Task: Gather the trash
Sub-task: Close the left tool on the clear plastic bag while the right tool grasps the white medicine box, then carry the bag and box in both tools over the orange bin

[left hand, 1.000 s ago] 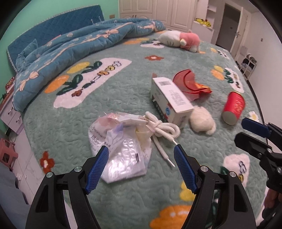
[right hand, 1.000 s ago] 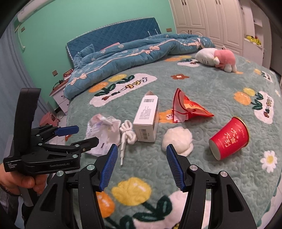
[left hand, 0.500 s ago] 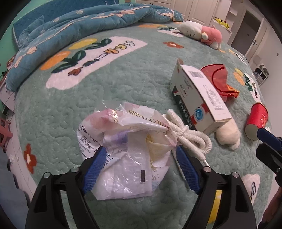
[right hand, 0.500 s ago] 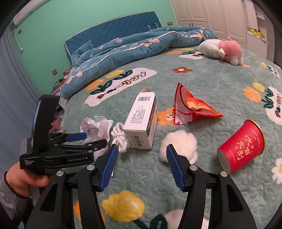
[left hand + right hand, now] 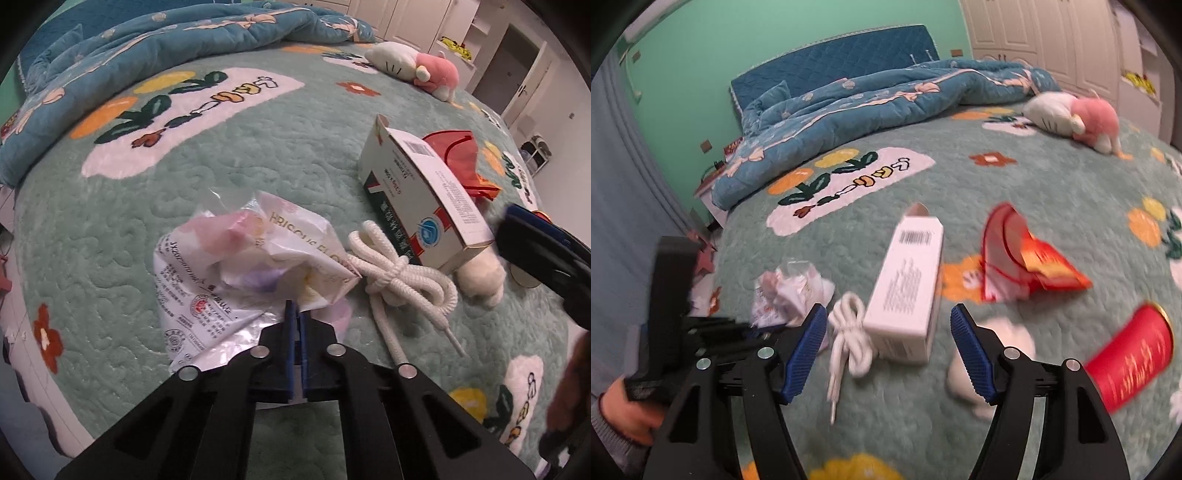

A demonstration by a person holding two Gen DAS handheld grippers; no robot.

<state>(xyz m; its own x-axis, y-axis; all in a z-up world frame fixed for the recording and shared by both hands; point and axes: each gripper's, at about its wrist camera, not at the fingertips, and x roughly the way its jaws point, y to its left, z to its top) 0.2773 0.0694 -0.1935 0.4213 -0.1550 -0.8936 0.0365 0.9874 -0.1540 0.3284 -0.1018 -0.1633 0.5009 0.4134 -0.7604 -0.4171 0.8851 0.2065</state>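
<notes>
My left gripper (image 5: 295,314) is shut on the near edge of a crumpled plastic wrapper (image 5: 236,266) that lies on the green bed cover; it also shows in the right wrist view (image 5: 790,291). My right gripper (image 5: 888,347) is open and empty, hovering over a white carton (image 5: 908,284) and a white cord (image 5: 847,343). The carton (image 5: 428,195) and cord (image 5: 399,273) lie right of the wrapper. A white fluffy ball (image 5: 993,350), a red torn bag (image 5: 1027,258) and a red paper cup (image 5: 1130,362) lie further right.
A blue quilt (image 5: 871,99) is bunched at the head of the bed. A pink and white plush toy (image 5: 1078,114) lies at the far right. The bed's left edge (image 5: 33,369) drops to the floor. White wardrobes (image 5: 1034,29) stand behind.
My left gripper has closed on the wrapper's near edge after moving in over it. My right gripper has moved forward and left, toward the carton.
</notes>
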